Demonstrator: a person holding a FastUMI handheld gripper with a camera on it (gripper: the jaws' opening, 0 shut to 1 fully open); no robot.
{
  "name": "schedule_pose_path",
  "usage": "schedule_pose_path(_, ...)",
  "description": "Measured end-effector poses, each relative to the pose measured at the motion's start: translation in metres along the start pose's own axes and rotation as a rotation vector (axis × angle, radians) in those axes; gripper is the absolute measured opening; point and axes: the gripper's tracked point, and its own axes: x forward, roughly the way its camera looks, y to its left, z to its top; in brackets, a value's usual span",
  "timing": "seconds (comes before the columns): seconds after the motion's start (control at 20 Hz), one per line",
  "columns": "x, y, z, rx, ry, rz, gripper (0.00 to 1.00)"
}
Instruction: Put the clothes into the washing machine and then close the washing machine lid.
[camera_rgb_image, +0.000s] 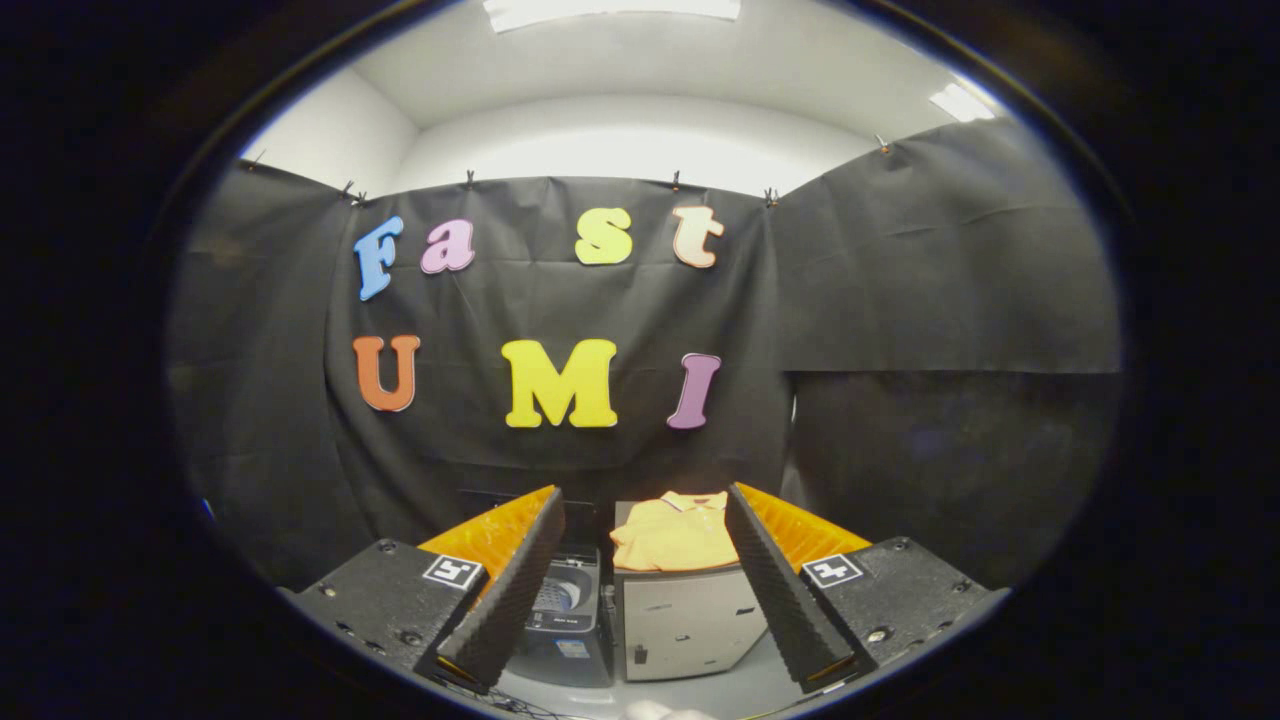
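Orange cloth, a folded shirt (676, 533) with a collar, lies flat on top of a pale boxy cabinet (685, 620), and that cabinet serves as the landmark here. In the gripper view the shirt sits spread across the cabinet's top, probably laid out there so it can be pinched from above or from its front edge without snagging. Just beside the cabinet, on its left, stands the small washing machine (565, 615); its lid looks raised, since the drum opening shows from above, which would leave the tub ready to receive the garment. The short hop from cabinet top to drum seems the reason the two stand side by side. The gripper (645, 590) hangs well back from the cabinet with its fingers spread wide apart, nothing between them, both cabinet and machine framed in the gap. I judge the task barely begun: the approach toward the shirt comes first.
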Motion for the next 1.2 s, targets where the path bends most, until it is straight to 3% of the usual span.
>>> schedule_pose_path(0.6, 0.047, -0.037, -0.013, -0.001, 0.029, -0.072, 1.0)
schedule_pose_path(0.9, 0.128, -0.081, -0.027, -0.017, 0.078, -0.079, 1.0)
schedule_pose_path(1.2, 0.241, -0.115, -0.057, -0.011, 0.185, -0.031, 1.0)
